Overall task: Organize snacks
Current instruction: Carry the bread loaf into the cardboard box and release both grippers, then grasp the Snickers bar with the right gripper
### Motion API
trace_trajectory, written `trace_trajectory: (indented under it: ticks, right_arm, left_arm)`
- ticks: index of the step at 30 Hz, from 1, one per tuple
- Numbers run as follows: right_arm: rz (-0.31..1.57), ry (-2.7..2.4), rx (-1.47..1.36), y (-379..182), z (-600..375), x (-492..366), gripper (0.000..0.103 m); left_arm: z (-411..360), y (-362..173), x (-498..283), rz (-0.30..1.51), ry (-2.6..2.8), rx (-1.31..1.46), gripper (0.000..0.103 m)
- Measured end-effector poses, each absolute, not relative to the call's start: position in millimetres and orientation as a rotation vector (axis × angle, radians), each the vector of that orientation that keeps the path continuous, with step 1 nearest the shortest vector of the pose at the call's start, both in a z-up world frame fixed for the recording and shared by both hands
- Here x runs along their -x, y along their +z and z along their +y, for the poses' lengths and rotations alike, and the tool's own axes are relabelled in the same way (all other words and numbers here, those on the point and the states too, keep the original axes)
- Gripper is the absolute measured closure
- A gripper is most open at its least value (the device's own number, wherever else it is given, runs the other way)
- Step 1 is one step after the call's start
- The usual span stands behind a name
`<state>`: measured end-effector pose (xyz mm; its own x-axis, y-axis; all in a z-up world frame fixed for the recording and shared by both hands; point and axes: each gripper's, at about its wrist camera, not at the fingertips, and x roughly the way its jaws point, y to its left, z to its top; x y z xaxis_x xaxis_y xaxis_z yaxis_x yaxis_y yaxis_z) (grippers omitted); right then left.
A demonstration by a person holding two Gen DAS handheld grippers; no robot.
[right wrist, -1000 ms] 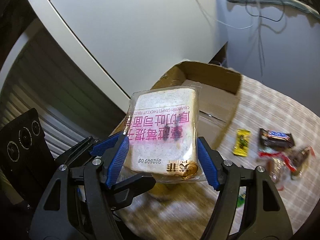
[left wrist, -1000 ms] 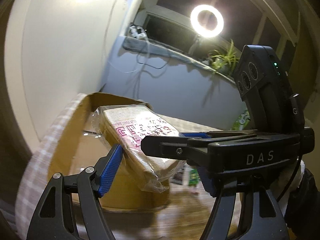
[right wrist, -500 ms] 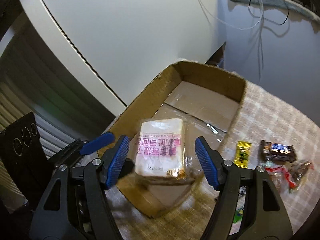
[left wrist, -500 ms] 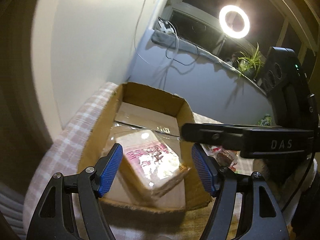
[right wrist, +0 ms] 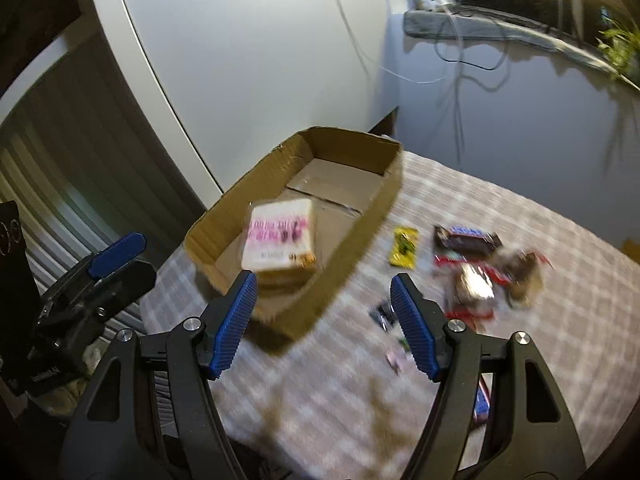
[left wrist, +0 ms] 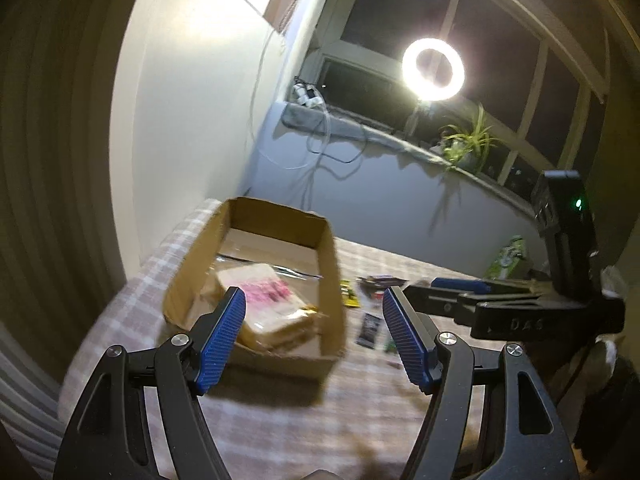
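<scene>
Both the left gripper (left wrist: 314,338) and the right gripper (right wrist: 322,322) have their jaws wide and hold nothing. The wrapped bread (right wrist: 280,238) lies in the cardboard box (right wrist: 372,216) just ahead of the jaws. Loose snacks (right wrist: 476,268) sit on the checked counter (right wrist: 560,320), right of the right jaws.

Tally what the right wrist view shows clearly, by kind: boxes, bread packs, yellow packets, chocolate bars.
Cardboard box: 1
Bread pack, lying in the box: 1
Yellow packet, on the cloth: 1
Dark chocolate bar: 1
Total: 4
The blurred wrappers further right and the small packets near the gripper are too unclear to count.
</scene>
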<state>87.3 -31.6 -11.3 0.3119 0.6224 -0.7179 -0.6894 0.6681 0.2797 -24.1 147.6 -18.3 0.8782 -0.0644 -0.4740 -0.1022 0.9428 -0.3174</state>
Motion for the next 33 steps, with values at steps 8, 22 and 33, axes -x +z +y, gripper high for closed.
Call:
trace_trajectory:
  ticks: [8,22,33]
  right_arm:
    - [0.819,0.812,0.064,11,-85,-64,0.031]
    - [0.791,0.716,0.098,-11,-155,-51,0.031]
    - [0.881,0.702,0.169,-64,-164,-68,0.043]
  left_arm:
    - [116,8,39,0.452,-0.041,0.304,0.033]
    - [75,3,60,0.492,-0.082,0.242,0.033]
    - [49,-36,22,0.639,-0.155,0.201,0.060]
